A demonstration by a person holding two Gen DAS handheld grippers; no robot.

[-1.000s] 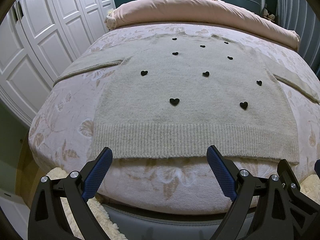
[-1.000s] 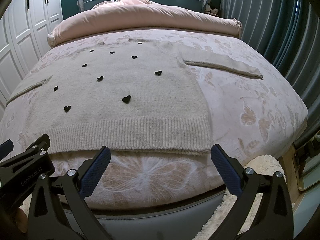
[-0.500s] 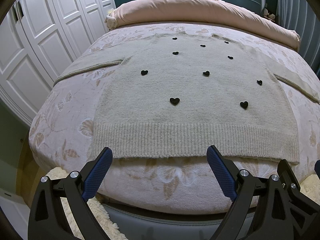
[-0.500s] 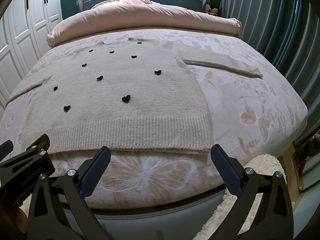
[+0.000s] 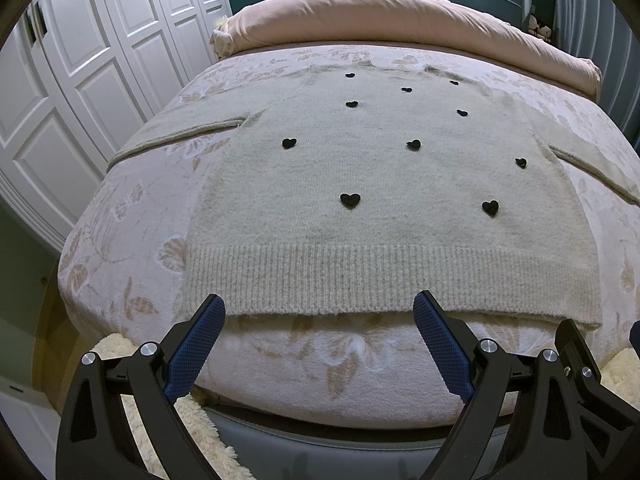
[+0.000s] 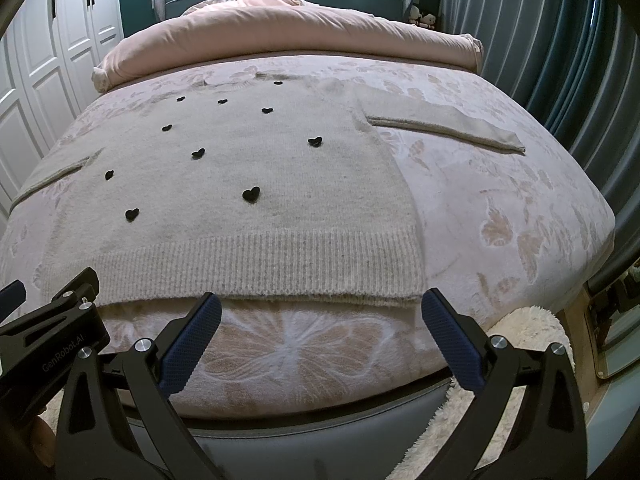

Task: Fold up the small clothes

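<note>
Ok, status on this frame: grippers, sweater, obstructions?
Left gripper open, empty. Right gripper open, empty. Sweater flat on bed, sleeves out, unfolded. Nothing in the way.

Left gripper — fingers spread wide, empty; right gripper — same, side by side.

A sweater lies flat in the middle of the bed. A rolled blanket sits behind it, at the top of the frame. Closet doors stand at the left.
</note>
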